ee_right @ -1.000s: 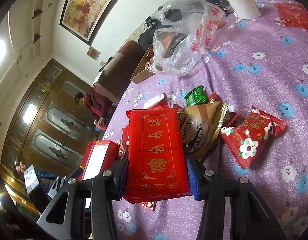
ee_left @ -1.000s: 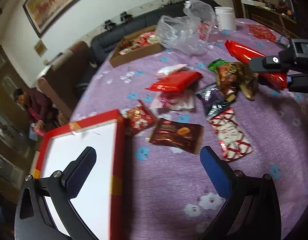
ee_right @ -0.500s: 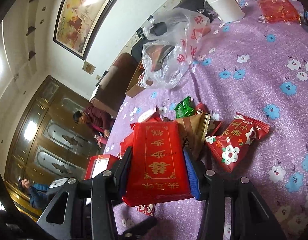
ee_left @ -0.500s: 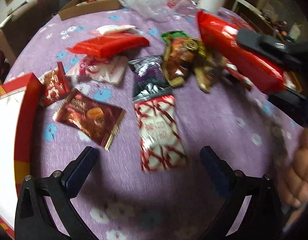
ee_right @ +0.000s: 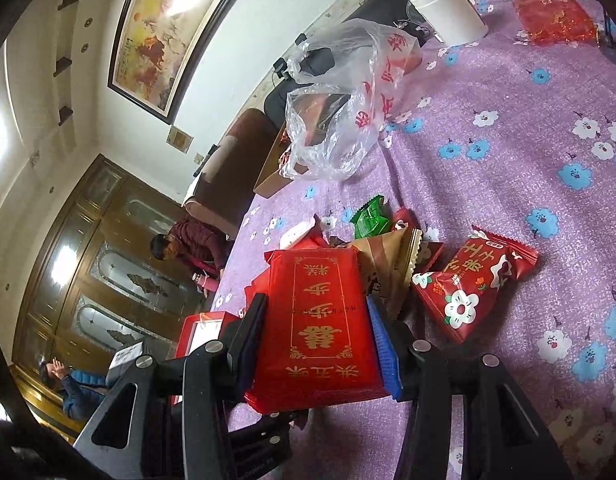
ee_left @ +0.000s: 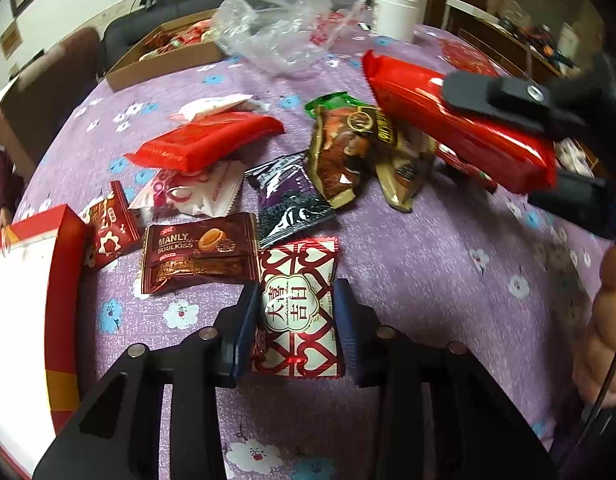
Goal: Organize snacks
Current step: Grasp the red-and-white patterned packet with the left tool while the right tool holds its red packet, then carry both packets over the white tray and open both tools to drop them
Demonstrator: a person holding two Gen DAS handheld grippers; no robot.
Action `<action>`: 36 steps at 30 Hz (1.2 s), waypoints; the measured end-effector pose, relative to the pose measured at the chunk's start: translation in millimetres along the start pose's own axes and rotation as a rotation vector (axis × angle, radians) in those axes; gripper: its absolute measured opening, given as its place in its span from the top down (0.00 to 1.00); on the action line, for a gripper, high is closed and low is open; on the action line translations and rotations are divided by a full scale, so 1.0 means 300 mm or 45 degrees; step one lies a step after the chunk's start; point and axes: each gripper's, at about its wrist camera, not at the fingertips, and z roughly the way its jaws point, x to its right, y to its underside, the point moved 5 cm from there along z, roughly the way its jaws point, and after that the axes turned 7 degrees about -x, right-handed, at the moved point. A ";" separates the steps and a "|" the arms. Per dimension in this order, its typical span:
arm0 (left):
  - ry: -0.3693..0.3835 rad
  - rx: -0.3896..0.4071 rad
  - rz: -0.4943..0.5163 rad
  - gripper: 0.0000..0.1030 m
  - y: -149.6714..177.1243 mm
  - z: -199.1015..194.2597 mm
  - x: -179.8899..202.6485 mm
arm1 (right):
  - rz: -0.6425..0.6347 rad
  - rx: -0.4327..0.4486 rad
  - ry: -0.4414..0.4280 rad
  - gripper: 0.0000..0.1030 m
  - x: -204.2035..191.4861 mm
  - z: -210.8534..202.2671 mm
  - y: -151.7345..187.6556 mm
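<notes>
Snacks lie scattered over the purple flowered tablecloth [ee_left: 427, 264], and by the look of it little is sorted yet; the red box [ee_left: 64, 280] at nine o'clock in the left wrist view shows a bare white floor, so nearly all the work seems left; the red-and-white packet [ee_left: 298, 308] lies flat on the cloth at six o'clock, its long axis running from six towards twelve, the printed characters upright to the camera; the left gripper [ee_left: 296, 312] has just been closing, and its jaws stand narrowed with the packet between them, the blue pads at or on its two long edges, though no lift shows; just beside it at ten o'clock sits the brown Manly packet [ee_left: 200, 252], long axis from nine to three, with a dark purple sachet [ee_left: 292, 200] at twelve; the right gripper [ee_right: 315, 320] has its jaws clamped part-way open on the long red packet [ee_right: 319, 320], which in the right wrist view points away towards twelve, held above the cloth; further out lie a clear plastic bag [ee_left: 288, 28], a cardboard tray [ee_left: 164, 60] already holding snacks, and a white tub [ee_left: 395, 16] at twelve to one o'clock.
</notes>
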 end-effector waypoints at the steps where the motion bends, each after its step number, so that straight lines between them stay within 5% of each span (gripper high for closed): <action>1: 0.008 0.002 0.004 0.67 -0.008 0.004 -0.002 | 0.001 0.000 0.001 0.51 0.001 0.000 0.000; 14: 0.106 0.016 0.011 0.72 0.041 -0.034 -0.032 | -0.014 -0.013 -0.009 0.51 -0.006 0.010 0.002; 30: -0.046 0.160 -0.074 0.72 0.073 -0.167 -0.143 | -0.084 -0.043 0.007 0.52 -0.039 0.049 0.024; 36: -0.096 0.184 -0.086 0.72 0.075 -0.182 -0.161 | -0.123 -0.129 0.090 0.51 -0.045 0.089 0.047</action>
